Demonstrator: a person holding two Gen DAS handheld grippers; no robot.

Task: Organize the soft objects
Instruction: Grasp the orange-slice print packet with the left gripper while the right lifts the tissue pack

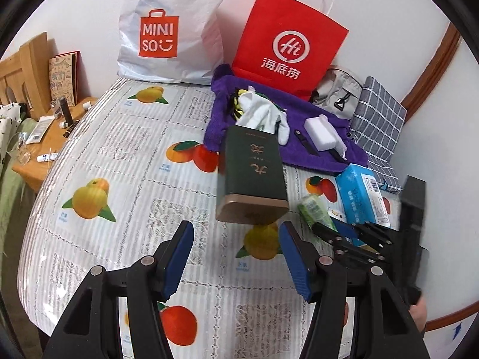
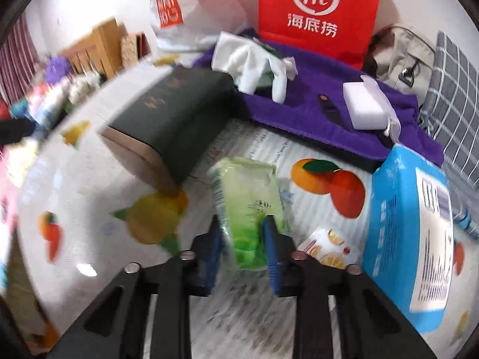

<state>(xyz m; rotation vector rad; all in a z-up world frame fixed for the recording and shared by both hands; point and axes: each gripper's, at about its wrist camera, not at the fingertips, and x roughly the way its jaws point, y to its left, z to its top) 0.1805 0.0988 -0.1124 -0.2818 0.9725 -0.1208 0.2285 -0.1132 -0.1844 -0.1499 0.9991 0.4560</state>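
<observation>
**Green pack gripped beside the tin**

The left gripper (image 1: pixel 236 257) hangs spread wide, holding nothing, before the dark tin (image 1: pixel 253 176). Just right of the tin, the right gripper (image 2: pixel 242 251) clamps the green pack (image 2: pixel 250 203). Rightward lie the purple towel (image 2: pixel 314 113), the sponge (image 2: pixel 363 107) and the blue pack (image 2: pixel 413 239).

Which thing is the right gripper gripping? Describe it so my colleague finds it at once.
Find the red paper bag at the back, then come forward past the purple towel. The green packet lies between the dark green box and blue pack: the only translucent, light-green item there.
</observation>
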